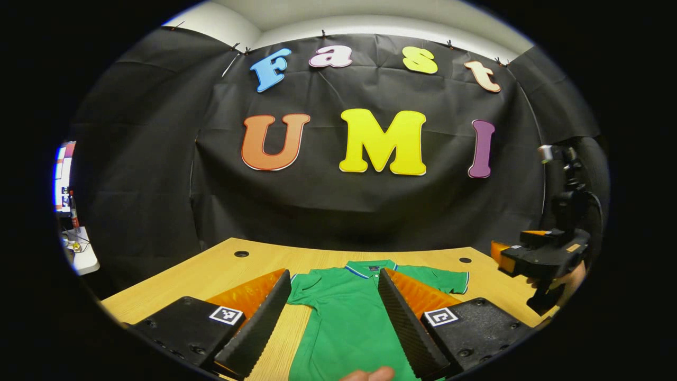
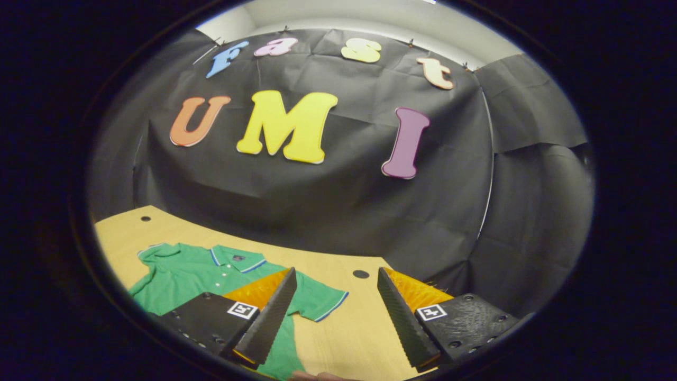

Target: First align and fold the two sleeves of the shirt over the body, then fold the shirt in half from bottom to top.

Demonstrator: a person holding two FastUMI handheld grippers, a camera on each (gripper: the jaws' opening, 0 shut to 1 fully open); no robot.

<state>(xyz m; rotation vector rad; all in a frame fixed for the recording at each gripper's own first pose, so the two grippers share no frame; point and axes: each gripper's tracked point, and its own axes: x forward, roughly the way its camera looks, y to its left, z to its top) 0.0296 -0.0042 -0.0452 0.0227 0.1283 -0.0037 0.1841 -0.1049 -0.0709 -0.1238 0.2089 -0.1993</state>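
Lying flat and face-up on the wooden desk (image 1: 211, 275), the green shirt (image 1: 349, 323) had both short sleeves spread out to the sides, so no fold looked made yet. Both the left gripper (image 1: 334, 324) and the right gripper (image 2: 334, 320) hovered above it with fingers spread wide, holding nothing. A clean first fold probably called for pinching one sleeve (image 2: 317, 299) by its striped cuff and drawing it straight across the body.
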